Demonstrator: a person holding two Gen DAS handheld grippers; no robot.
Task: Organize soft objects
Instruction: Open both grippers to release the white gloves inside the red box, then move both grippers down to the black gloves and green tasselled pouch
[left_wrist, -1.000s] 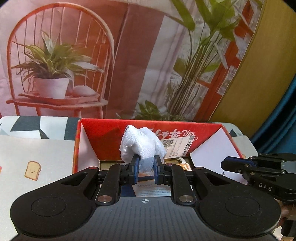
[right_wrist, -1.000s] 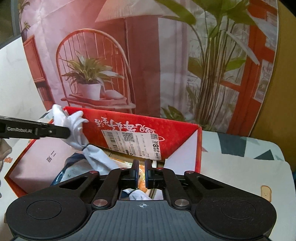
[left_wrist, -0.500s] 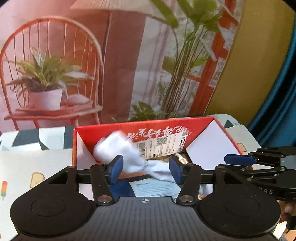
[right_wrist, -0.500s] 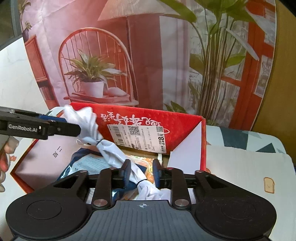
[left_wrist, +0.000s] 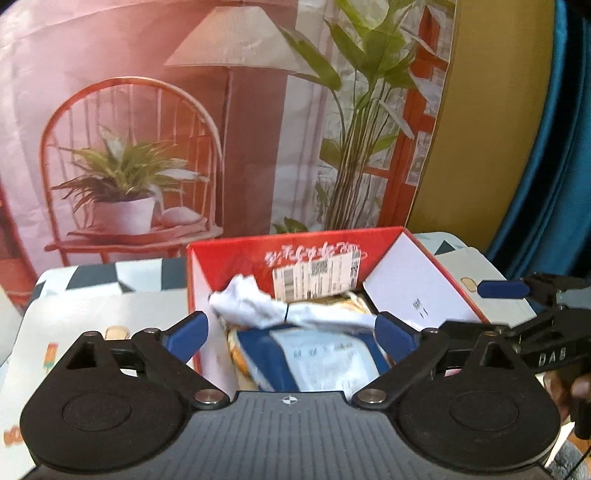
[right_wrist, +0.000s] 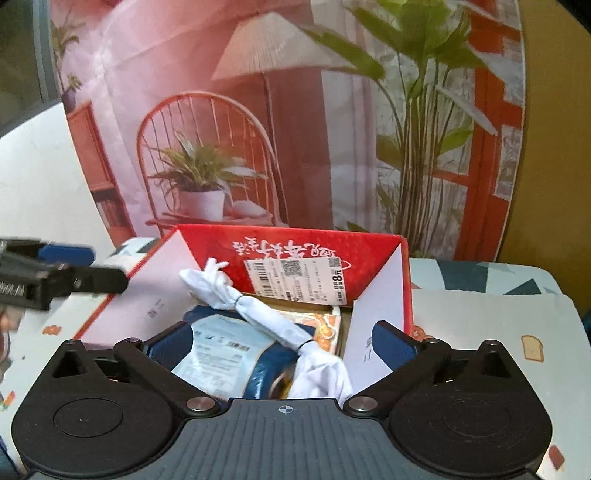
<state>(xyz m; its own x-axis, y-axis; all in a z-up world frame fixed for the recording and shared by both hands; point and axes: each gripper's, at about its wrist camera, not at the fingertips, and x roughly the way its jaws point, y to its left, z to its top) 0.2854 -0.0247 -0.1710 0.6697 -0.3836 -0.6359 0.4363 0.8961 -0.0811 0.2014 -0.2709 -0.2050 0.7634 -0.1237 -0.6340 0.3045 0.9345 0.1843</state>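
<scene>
A white cloth tied with black bands (left_wrist: 258, 310) lies inside the red cardboard box (left_wrist: 236, 254), across a blue and white packet (left_wrist: 325, 358). In the right wrist view the same cloth (right_wrist: 266, 317) stretches from the box's back left to its front, over the packet (right_wrist: 221, 350), inside the box (right_wrist: 369, 247). My left gripper (left_wrist: 291, 332) is open and empty, just in front of the box. My right gripper (right_wrist: 280, 343) is open and empty, above the box's front edge. Each gripper shows at the edge of the other's view.
The box stands on a table with a patterned cloth (right_wrist: 491, 325) printed with toast and ice lollies. A printed backdrop of a chair and plants (left_wrist: 147, 166) hangs behind. A blue curtain (left_wrist: 546, 166) is at the far right. An orange patterned pack (right_wrist: 325, 328) lies in the box.
Both grippers opened and let go of the white cloth, which dropped into the box. Both grippers pulled back and up from the box.
</scene>
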